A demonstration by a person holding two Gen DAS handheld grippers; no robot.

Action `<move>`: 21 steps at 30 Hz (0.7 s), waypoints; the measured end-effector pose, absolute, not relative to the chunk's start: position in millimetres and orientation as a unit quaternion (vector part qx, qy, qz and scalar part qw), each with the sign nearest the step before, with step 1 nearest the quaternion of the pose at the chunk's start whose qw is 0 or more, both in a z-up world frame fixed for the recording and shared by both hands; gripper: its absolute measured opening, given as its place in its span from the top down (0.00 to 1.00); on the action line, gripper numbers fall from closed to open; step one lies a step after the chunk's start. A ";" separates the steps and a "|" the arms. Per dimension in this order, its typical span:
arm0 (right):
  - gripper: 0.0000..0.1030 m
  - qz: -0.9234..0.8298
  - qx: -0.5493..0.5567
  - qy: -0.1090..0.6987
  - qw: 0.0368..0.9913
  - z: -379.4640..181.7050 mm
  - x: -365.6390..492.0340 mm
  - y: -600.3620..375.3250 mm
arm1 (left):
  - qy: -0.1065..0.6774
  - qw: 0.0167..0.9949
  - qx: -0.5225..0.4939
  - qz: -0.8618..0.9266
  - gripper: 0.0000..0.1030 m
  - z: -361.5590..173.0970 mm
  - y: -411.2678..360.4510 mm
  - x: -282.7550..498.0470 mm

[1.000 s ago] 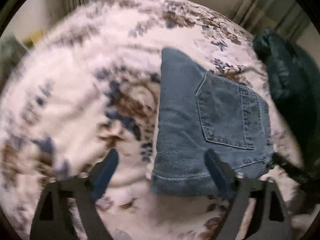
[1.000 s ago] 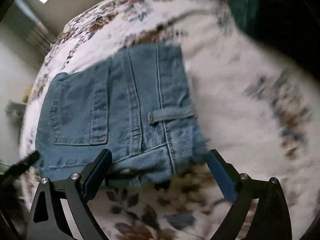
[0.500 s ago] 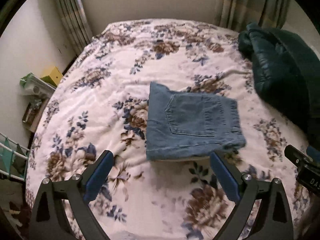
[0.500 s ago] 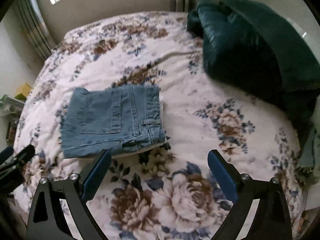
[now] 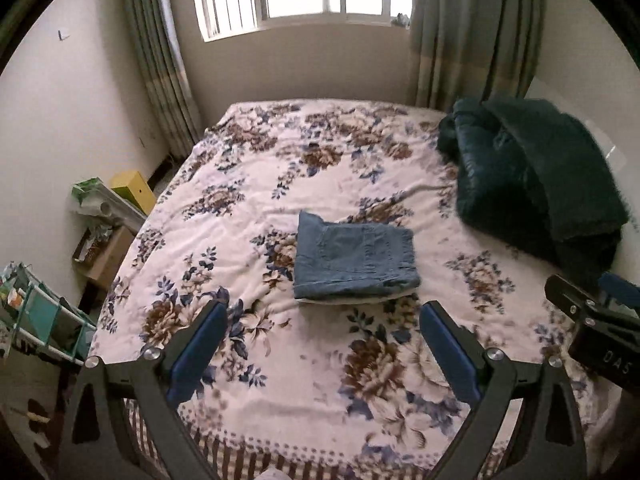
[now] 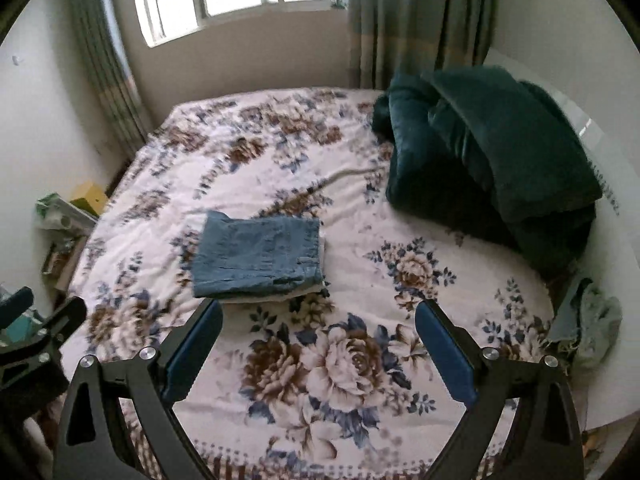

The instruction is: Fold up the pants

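Observation:
The blue denim pants (image 5: 354, 260) lie folded into a flat rectangle in the middle of the floral bedspread (image 5: 248, 184), back pocket facing up. The same folded pants (image 6: 258, 258) show in the right wrist view, left of centre. My left gripper (image 5: 322, 344) hovers open well back from the pants, above the bed's near edge, with nothing between its fingers. My right gripper (image 6: 318, 344) is likewise open and empty, pulled back from the pants. Each gripper's tip also shows at the edge of the other's view.
A dark green quilt (image 5: 536, 176) is piled at the bed's right side against the wall. A window with green curtains (image 5: 160, 60) is behind the bed. Boxes and a yellow case (image 5: 134, 192) stand on the floor at left. A grey cloth (image 6: 592, 320) lies at the bed's right edge.
Both grippers have drawn back and up from close over the pants to a high, distant view of the whole bed. The pants stay folded where they lay.

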State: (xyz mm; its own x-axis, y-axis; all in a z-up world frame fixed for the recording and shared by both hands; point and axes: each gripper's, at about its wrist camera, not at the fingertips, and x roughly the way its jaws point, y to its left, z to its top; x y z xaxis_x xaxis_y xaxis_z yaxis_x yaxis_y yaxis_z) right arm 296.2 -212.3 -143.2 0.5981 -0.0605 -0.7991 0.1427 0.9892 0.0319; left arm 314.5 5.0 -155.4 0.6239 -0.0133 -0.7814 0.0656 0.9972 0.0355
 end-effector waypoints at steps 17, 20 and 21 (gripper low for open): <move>0.04 -0.017 0.036 0.366 0.930 12.4 140.5 -198.6 | 0.369 0.929 0.024 -0.012 0.04 -41.0 11.0 205.9; 0.04 -0.016 0.034 0.360 0.932 24.0 129.7 -199.2 | 0.366 0.930 0.019 -0.010 0.04 -35.8 11.9 196.7; 0.04 -0.015 0.035 0.360 0.932 26.7 126.9 -199.5 | 0.363 0.932 0.019 -0.007 0.04 -34.4 12.4 193.5</move>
State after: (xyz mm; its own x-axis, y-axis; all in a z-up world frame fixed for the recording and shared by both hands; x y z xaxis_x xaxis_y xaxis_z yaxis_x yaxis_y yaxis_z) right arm 126.9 -199.5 26.7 0.7404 -0.0025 -0.6722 0.0526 0.9971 0.0543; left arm 193.5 12.4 -34.4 0.7366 0.0010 -0.6764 0.0263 0.9992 0.0302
